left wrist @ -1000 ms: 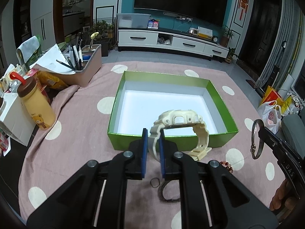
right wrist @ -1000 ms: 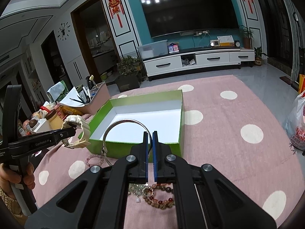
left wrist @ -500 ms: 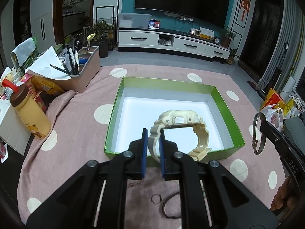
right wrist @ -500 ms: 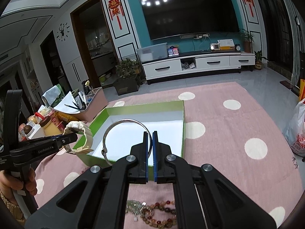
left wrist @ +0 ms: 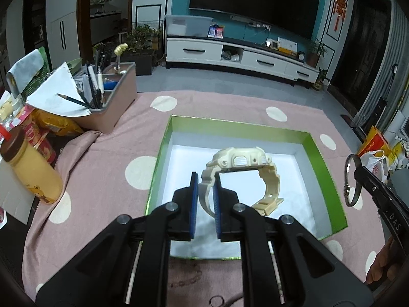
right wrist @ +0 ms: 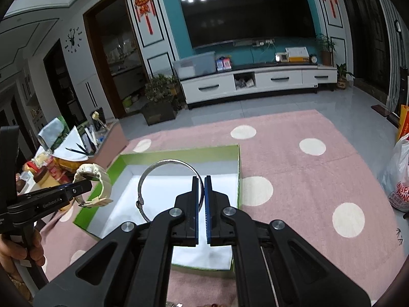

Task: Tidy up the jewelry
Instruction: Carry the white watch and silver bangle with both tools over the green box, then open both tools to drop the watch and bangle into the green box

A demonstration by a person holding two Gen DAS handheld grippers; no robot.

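The left hand-held gripper (left wrist: 205, 194) clamps the cream watch (left wrist: 240, 174) and the right hand-held gripper (right wrist: 201, 197) clamps the silver bangle (right wrist: 163, 171), both above the green box (left wrist: 324, 166).

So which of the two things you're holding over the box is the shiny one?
The thin silver metal bangle, pinched in the right gripper. The left gripper holds a chunky cream plastic watch, matte, with a wide strap.

Wristwatch (left wrist: 240, 168): cream matt plastic, ribbed strap. Bangle (right wrist: 166, 179): polished silvery metal, smooth, bright highlights. Box (left wrist: 322, 163): cardboard, glossy green walls, white matt floor. Tablecloth (left wrist: 107, 168): pink cloth with cream dots, soft, slightly wrinkled. Left gripper (left wrist: 205, 194): black matt plastic, blue ridged pads, metal screws.
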